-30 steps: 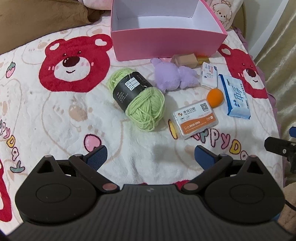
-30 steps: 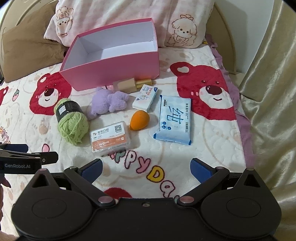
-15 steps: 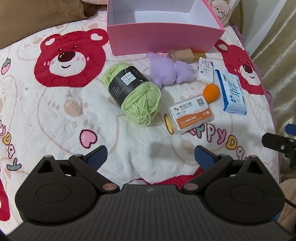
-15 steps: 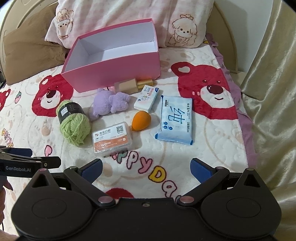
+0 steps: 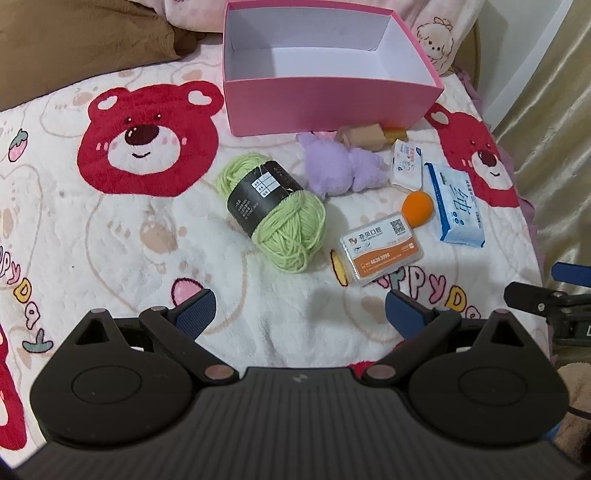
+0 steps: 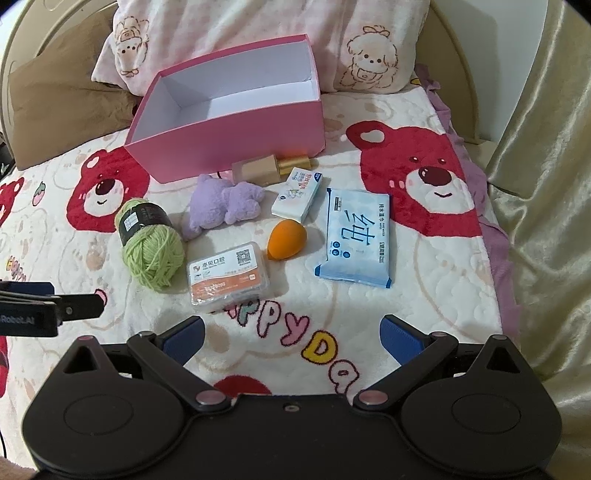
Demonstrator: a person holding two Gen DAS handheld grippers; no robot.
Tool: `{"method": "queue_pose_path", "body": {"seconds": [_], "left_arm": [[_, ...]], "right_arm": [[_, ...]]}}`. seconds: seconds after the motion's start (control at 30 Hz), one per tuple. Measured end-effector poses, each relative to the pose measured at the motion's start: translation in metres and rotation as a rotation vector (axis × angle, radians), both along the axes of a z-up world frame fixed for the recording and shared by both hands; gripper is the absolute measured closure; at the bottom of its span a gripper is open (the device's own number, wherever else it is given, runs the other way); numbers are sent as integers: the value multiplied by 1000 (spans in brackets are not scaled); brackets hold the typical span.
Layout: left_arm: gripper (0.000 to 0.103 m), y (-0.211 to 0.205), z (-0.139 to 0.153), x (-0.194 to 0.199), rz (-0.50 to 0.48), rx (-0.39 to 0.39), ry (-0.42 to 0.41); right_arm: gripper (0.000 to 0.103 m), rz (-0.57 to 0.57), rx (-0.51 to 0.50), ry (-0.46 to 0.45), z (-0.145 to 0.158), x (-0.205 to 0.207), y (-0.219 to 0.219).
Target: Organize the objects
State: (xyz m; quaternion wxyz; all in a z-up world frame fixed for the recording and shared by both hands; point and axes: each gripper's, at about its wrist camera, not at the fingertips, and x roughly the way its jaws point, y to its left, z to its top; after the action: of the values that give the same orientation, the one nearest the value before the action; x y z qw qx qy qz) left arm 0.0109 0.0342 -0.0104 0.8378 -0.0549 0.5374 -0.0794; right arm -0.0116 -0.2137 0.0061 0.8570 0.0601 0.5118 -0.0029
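Note:
An open pink box [image 5: 325, 98] [image 6: 236, 138] with a white inside stands at the back of the bed. In front of it lie a green yarn ball [image 5: 277, 214] [image 6: 151, 243], a purple plush [image 5: 340, 166] [image 6: 221, 203], an orange sponge [image 5: 417, 208] [image 6: 286, 238], an orange-and-white case [image 5: 380, 247] [image 6: 227, 277], a blue wipes pack [image 5: 458, 205] [image 6: 356, 236], a small white packet [image 5: 406, 166] [image 6: 297, 194] and a beige bottle [image 5: 364, 136] [image 6: 262, 170]. My left gripper [image 5: 299, 314] is open, hovering short of the yarn. My right gripper [image 6: 291, 338] is open, short of the case.
A bear-print blanket [image 5: 110, 229] covers the bed. Pillows [image 6: 258, 33] and a brown cushion [image 5: 74, 48] lie behind the box. A beige curtain [image 6: 546, 177] hangs past the bed's right edge. The other gripper shows at the left edge of the right wrist view and at the right edge of the left wrist view.
Both grippers have drawn back slightly and the left one has tilted up, so the pink box's inside shows more fully. All objects lie where they were.

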Motion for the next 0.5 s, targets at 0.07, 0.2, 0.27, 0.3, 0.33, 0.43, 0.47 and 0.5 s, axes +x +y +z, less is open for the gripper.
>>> {"method": "queue_pose_path", "body": {"seconds": [0.07,0.2,0.27,0.3,0.33,0.43,0.47,0.5], "left_arm": [[4,1,1,0,2,3,-2],[4,10,11,7,20,-64,-29],[4,9,22,12,-24,-85,-65],[4,7,30,15,-54,-57,-98],[3,4,37,17,-70,-24,-136],[3,0,53,26,-108,45,-215],[2,1,54,30,-113,53,-224],[1,2,54,35,-117,56,-225]], "right_arm": [[1,3,0,-11,2,0,2],[1,74,10,-155,26,-7,10],[1,150,23,-283,41,-11,13],[1,189,17,-328,47,-12,15],[1,224,2,-358,50,-12,16],[1,362,-60,-440,52,-7,26],[1,412,-79,-455,48,-3,30],[1,447,-88,-456,45,3,35]]}}
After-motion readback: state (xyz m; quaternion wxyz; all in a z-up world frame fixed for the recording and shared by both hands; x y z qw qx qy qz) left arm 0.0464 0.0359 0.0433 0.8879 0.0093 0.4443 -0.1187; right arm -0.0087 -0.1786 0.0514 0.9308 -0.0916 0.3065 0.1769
